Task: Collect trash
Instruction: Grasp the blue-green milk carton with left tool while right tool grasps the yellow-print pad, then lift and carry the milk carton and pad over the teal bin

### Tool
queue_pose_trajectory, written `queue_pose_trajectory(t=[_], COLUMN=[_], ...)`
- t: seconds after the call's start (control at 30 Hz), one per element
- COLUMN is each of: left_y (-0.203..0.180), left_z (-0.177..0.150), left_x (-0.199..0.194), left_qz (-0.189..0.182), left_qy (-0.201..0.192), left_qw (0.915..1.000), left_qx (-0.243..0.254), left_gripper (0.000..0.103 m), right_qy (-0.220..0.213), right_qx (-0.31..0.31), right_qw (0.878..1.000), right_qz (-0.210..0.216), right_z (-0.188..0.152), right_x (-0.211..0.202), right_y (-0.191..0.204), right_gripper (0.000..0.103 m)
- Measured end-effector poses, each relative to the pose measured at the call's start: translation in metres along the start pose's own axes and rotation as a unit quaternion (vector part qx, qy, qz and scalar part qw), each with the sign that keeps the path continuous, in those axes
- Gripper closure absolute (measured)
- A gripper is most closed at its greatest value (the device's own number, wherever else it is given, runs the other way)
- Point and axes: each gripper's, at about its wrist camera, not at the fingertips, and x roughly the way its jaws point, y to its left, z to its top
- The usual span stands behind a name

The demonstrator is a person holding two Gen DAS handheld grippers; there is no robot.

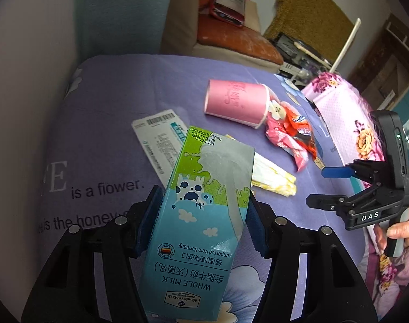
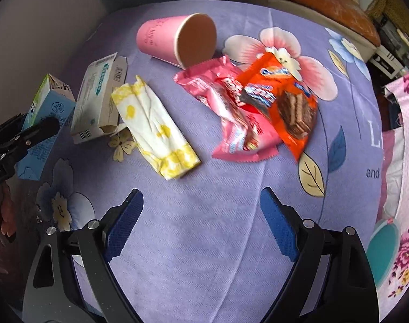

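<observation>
My left gripper (image 1: 204,215) is shut on a blue and green milk carton (image 1: 199,215), its blue pads pressed on both sides, the carton lifted off the purple bedspread (image 1: 110,140). The carton (image 2: 42,118) also shows at the left edge of the right wrist view. My right gripper (image 2: 201,215) hangs open over bare purple cloth with nothing between its fingers; in the left wrist view it appears at the right (image 1: 323,185). On the cloth lie a pink paper cup (image 2: 177,37) on its side, a pink wrapper (image 2: 231,113), an orange wafer wrapper (image 2: 282,94), a yellow and white tissue pack (image 2: 153,126) and a flattened white box (image 2: 99,97).
A pink floral quilt (image 2: 404,140) borders the bedspread on the right. Beyond the bed stand a cushioned bench (image 1: 231,43) with a red bag (image 1: 228,0) and a cluttered shelf. A wall lies on the left. A hand (image 1: 404,228) holds the right gripper's handle.
</observation>
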Motion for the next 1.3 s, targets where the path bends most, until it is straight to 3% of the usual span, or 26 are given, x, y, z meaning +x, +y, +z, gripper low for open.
queue_pose_trajectory(t=[0.2, 0.37, 0.5, 0.53, 0.57, 0.67, 1.0, 1.3], left_y=[0.021, 0.026, 0.027, 0.027, 0.027, 0.023, -0.023, -0.109], left_z=[0.001, -0.001, 0.0, 0.0, 0.001, 0.001, 0.004, -0.002], left_x=[0.002, 0.008, 0.011, 0.012, 0.014, 0.013, 0.004, 0.024], left_qz=[0.007, 0.011, 0.012, 0.013, 0.013, 0.014, -0.001, -0.03], left_qy=[0.003, 0.009, 0.01, 0.012, 0.013, 0.014, 0.002, 0.025], left_qw=[0.9996, 0.999, 0.9987, 0.9986, 0.9986, 0.9987, 0.9999, 0.9978], left_qx=[-0.028, -0.041, -0.048, -0.049, -0.05, -0.048, -0.013, 0.054], left_gripper=[0.043, 0.043, 0.043, 0.043, 0.043, 0.043, 0.043, 0.043], right_qy=[-0.004, -0.01, -0.01, -0.018, -0.024, -0.035, -0.082, -0.12], right_qx=[-0.044, -0.068, -0.084, -0.092, -0.098, -0.097, -0.004, 0.096], right_qw=[0.999, 0.998, 0.996, 0.996, 0.995, 0.995, 0.996, 0.988], right_qz=[0.005, 0.005, 0.003, -0.004, -0.011, -0.017, 0.02, 0.023], right_z=[0.038, 0.05, 0.05, 0.048, 0.046, 0.035, -0.025, -0.088], right_x=[0.026, 0.04, 0.048, 0.047, 0.046, 0.038, -0.019, -0.064], right_y=[0.026, 0.037, 0.044, 0.047, 0.048, 0.049, 0.004, -0.065], right_gripper=[0.019, 0.019, 0.028, 0.033, 0.044, 0.091, 0.093, 0.093])
